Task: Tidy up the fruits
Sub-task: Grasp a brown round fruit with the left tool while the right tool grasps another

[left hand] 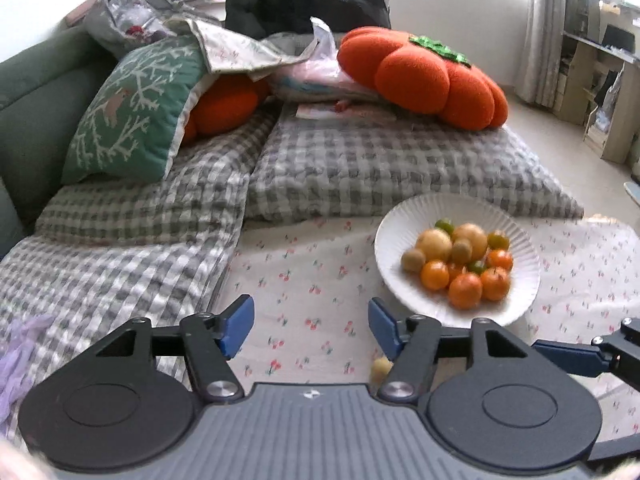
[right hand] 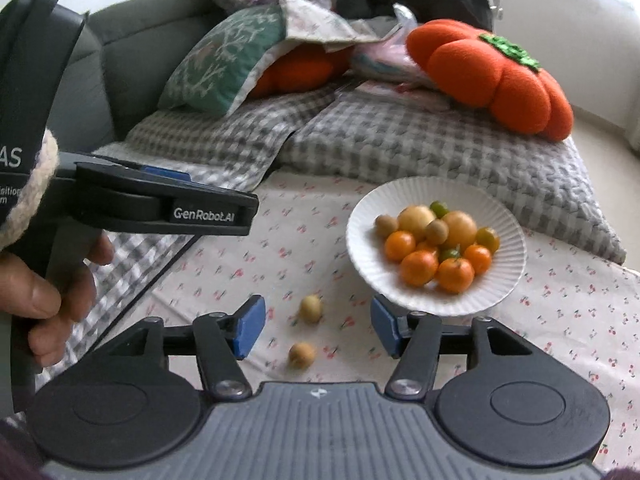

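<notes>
A white paper plate (left hand: 404, 220) (right hand: 360, 236) sits on the cherry-print cloth and holds several small orange, yellow, brown and green fruits (left hand: 464, 260) (right hand: 436, 240). Two small yellow-brown fruits (right hand: 311, 309) (right hand: 302, 355) lie loose on the cloth, in front of the plate and between my right gripper's fingers. One loose fruit (left hand: 381, 368) shows by my left gripper's right finger. My left gripper (left hand: 311, 326) is open and empty, left of the plate. My right gripper (right hand: 318, 326) is open and empty above the loose fruits.
Grey checked cushions (left hand: 380, 168) lie behind the cloth, with an orange pumpkin pillow (left hand: 424, 72) and a green pillow (left hand: 128, 112) on them. The left gripper's body (right hand: 160, 208) and the hand holding it fill the left of the right wrist view.
</notes>
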`<state>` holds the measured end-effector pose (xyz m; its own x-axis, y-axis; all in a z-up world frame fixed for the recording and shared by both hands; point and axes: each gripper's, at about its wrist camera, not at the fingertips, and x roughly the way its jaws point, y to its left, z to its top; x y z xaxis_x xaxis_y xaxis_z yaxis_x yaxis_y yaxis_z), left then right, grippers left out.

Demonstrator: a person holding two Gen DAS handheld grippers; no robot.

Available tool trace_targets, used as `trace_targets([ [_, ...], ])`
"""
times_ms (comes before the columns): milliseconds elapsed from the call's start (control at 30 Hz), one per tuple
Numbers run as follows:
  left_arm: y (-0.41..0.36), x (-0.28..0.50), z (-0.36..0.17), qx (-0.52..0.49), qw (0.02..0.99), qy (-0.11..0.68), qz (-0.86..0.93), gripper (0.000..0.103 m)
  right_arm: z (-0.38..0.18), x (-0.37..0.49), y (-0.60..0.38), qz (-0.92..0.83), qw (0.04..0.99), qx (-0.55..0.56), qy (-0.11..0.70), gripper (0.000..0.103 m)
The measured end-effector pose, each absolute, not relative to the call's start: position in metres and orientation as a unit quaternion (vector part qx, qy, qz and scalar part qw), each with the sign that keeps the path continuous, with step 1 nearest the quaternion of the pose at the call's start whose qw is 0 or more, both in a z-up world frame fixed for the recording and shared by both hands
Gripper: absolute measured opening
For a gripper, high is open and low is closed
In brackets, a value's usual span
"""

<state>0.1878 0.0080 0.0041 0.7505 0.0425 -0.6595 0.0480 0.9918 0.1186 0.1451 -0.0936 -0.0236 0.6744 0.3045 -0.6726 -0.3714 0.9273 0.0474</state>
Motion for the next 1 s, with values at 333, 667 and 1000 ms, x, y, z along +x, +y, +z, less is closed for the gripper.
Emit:
trace_targets([
  [333,0.012,0.196,-0.023,0.037,0.920,0.390,0.006,0.061,-0.045,0.149,-0.083,0.190,0.893,-0.060,0.403,0.063],
  [667,0.024,0.210,-0.046,-0.006,0.897,0.442,-0.018,0.061,-0.074,0.160,-0.079,0.186,0.878,-0.081,0.433,0.068],
  [1000,0.011,0.221,-0.072,0.062,0.890,0.451,-0.036,0.067,-0.094,0.160,-0.072,0.198,0.873,-0.102,0.433,0.072],
])
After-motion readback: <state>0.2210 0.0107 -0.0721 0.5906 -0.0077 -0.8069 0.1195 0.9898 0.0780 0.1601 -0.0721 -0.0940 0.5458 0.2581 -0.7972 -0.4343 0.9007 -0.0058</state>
